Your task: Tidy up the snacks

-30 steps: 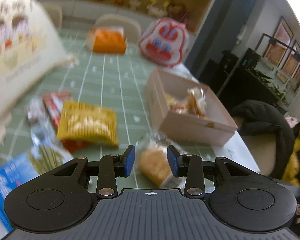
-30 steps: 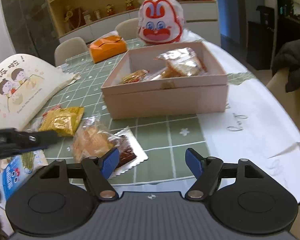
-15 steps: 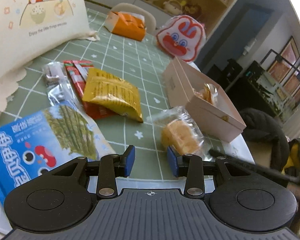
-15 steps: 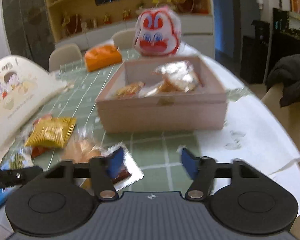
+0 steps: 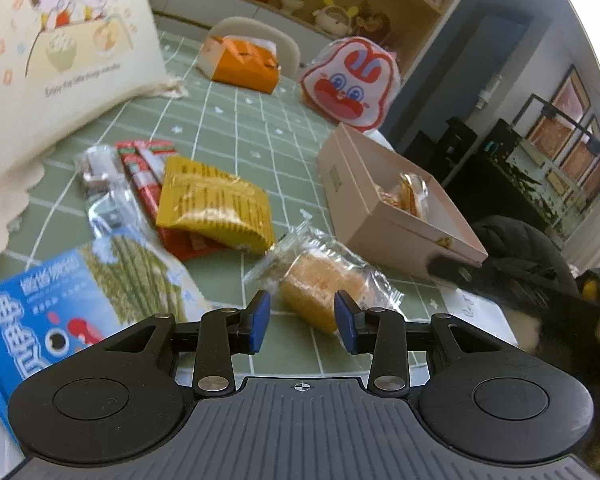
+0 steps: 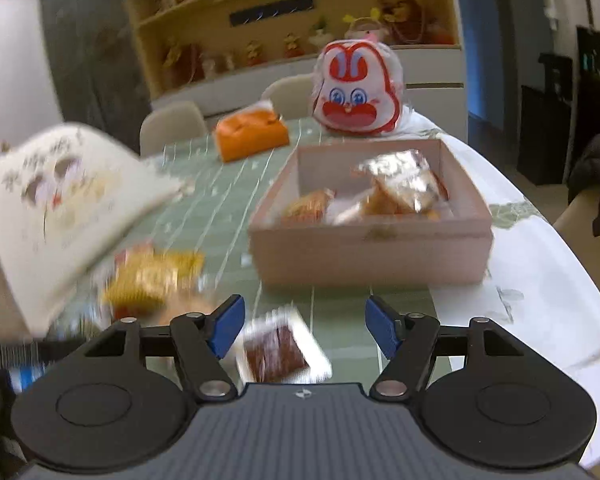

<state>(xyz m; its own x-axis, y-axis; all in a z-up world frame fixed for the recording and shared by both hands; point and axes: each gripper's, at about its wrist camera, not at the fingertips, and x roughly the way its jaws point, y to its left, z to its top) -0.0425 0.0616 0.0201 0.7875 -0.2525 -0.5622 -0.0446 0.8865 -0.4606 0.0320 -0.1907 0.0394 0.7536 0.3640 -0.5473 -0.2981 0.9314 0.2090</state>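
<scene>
A pink open box (image 5: 384,216) (image 6: 364,256) holds several wrapped snacks. Loose snacks lie on the green checked tablecloth (image 5: 236,128): a clear-wrapped orange cake (image 5: 320,284), a yellow packet (image 5: 212,204) (image 6: 152,276), red packets (image 5: 144,164), a blue seaweed bag (image 5: 56,304) and a brown cake in a silver wrapper (image 6: 276,348). My left gripper (image 5: 300,322) is open, with the orange cake just beyond and between its fingertips. My right gripper (image 6: 304,328) is open and empty above the brown cake, in front of the box.
A cream cartoon-print bag (image 5: 56,64) (image 6: 64,200) stands at the left. An orange packet (image 5: 244,64) (image 6: 252,136) and a red-and-white rabbit bag (image 5: 348,80) (image 6: 356,92) sit at the far side. White paper (image 6: 540,280) covers the table's right edge. Chairs and shelves stand behind.
My left gripper has closed in on the orange cake, now between its fingertips. My right gripper has moved left and forward over the brown cake; its view is blurred.
</scene>
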